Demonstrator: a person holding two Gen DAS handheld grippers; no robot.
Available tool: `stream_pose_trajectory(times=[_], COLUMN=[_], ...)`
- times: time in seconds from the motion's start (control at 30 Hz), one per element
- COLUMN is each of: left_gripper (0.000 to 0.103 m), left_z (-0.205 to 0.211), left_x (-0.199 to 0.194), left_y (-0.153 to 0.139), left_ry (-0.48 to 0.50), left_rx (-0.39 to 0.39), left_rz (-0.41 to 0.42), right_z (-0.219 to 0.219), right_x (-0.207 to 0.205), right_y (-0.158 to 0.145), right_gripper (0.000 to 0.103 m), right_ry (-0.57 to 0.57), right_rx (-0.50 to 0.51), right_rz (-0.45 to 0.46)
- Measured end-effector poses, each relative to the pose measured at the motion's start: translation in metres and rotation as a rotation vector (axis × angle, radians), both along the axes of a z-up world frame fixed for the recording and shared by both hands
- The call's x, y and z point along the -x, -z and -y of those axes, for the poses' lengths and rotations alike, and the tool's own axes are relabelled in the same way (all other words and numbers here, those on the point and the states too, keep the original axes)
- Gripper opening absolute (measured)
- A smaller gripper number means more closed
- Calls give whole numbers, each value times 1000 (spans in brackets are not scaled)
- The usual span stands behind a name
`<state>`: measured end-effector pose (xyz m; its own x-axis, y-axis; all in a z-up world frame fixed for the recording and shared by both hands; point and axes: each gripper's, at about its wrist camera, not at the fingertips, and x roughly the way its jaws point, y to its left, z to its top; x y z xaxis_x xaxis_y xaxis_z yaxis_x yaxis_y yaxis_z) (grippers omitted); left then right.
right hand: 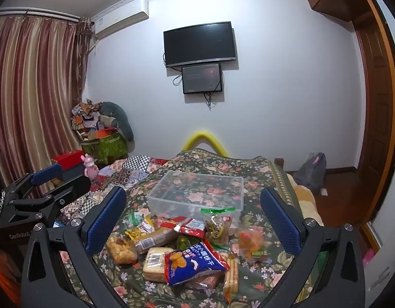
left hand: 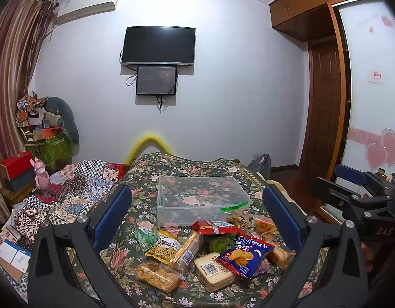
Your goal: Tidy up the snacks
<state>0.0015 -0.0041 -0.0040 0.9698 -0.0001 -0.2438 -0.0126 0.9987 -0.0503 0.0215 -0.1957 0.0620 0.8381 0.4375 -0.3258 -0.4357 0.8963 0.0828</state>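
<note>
On the floral cloth (left hand: 136,179), the snack packets (left hand: 213,251) are heaped just in front of the clear bin (left hand: 202,200), which is seen empty. Left gripper (left hand: 197,220) and right gripper (right hand: 192,220) are held wide apart, nothing clamped. Overlapping slippery wrappers may be seized together or dropped short of the bin.

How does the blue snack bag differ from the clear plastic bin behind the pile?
The glossy blue printed snack bag is opaque and filled; the clear rectangular plastic bin is see-through and empty. The bag lies on top of other snacks, nearer the camera; the bin stands open-topped on the floral cloth, farther back. The bag is smaller. Both rest untouched.
</note>
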Motion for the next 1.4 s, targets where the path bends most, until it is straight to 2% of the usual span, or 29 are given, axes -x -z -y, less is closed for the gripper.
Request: stream_pose_trajectory(times=[1.4], left_gripper=[103], left_z=[-1], left_x=[-3], left_y=[1], left_ry=[-6], left_rx=[1], left_rz=[-12], right_z=[-1], right_x=[2], right_y=[-3], right_gripper=[103], right_ry=[-1], right_rx=[-11], right_rz=[2])
